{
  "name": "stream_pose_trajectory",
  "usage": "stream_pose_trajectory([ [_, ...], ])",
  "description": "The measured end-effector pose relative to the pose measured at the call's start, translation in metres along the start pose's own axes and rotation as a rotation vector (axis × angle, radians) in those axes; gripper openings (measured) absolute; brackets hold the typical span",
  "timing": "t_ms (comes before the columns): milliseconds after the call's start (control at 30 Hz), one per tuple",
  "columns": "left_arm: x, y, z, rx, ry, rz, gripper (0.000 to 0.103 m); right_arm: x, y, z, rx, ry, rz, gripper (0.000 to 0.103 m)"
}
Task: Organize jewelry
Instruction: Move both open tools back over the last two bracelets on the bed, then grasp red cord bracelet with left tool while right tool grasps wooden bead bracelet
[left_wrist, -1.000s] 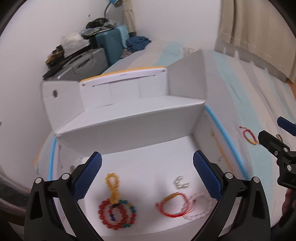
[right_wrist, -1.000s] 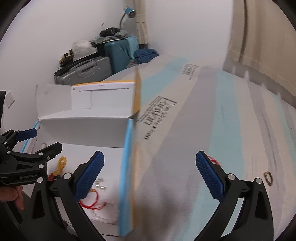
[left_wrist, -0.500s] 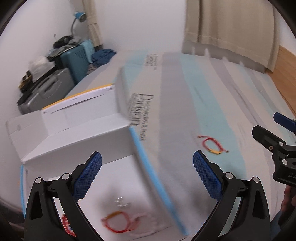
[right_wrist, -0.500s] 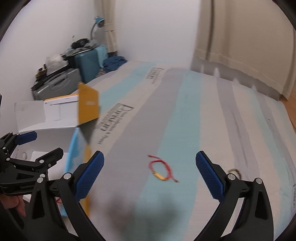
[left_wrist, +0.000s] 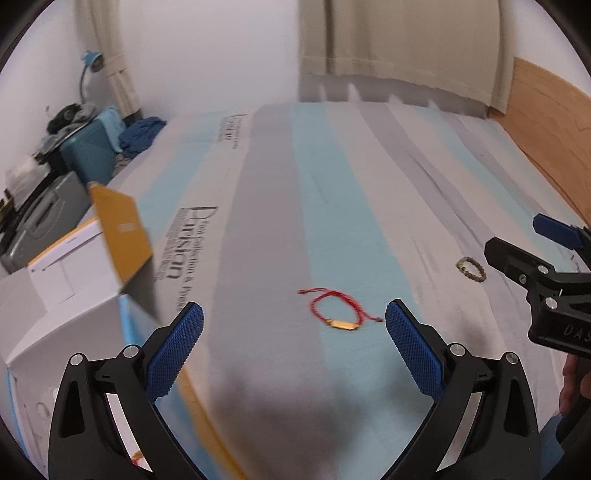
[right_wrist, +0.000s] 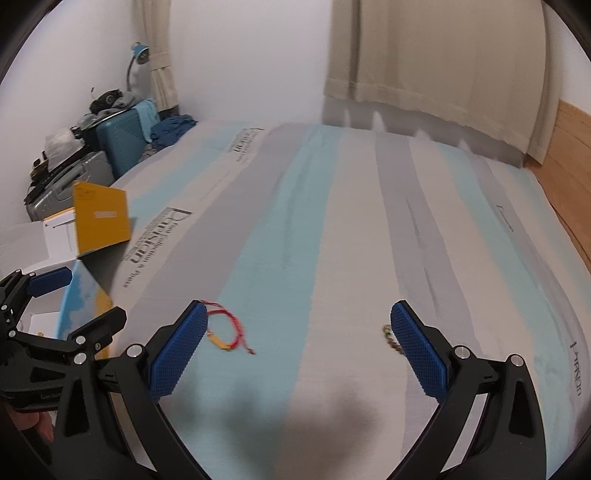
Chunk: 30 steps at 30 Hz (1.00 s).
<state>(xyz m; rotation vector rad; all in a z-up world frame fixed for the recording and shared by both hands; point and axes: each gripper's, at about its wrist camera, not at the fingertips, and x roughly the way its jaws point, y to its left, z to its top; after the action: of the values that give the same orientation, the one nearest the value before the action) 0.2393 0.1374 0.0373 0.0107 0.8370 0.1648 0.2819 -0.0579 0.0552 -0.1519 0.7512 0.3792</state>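
Note:
A red cord bracelet (left_wrist: 338, 310) with a gold plate lies on the striped bed cover, just ahead of my open, empty left gripper (left_wrist: 293, 321). It also shows in the right wrist view (right_wrist: 229, 328), by the left finger of my open, empty right gripper (right_wrist: 295, 321). A dark beaded bracelet (left_wrist: 471, 268) lies further right; in the right wrist view (right_wrist: 388, 336) it is partly hidden behind the right finger. The white cardboard box (left_wrist: 66, 280) with a yellow flap stands at the left; its inside is out of sight.
The bed cover (right_wrist: 332, 221) has grey, blue and white stripes with printed text. Suitcases (right_wrist: 122, 147) and clutter stand beyond the bed at the far left. A curtain (right_wrist: 443, 74) hangs at the back and a wooden panel (left_wrist: 546, 122) runs along the right.
Both grippers have swung right, away from the box interior with its bracelets, and now face the open bed cover. The red bracelet has come between the left fingers.

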Motion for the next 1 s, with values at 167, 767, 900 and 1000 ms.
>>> stream_pose_trajectory([
  [167, 0.025, -0.018, 0.003, 0.002, 0.007, -0.041, 0.097, 0.022, -0.028, -0.004, 0.012, 0.022, -0.004, 0.095],
  [767, 0.127, -0.051, -0.005, 0.021, 0.09, -0.082, 0.097, 0.126, -0.09, -0.026, -0.031, 0.179, -0.02, 0.095],
  [900, 0.146, -0.051, -0.005, -0.005, 0.108, -0.095, 0.097, 0.144, -0.108, -0.034, -0.002, 0.219, -0.018, 0.095],
  [1000, 0.155, -0.054, -0.009, 0.021, 0.101, -0.09, 0.097, 0.158, -0.119, -0.042, 0.015, 0.245, -0.009, 0.095],
])
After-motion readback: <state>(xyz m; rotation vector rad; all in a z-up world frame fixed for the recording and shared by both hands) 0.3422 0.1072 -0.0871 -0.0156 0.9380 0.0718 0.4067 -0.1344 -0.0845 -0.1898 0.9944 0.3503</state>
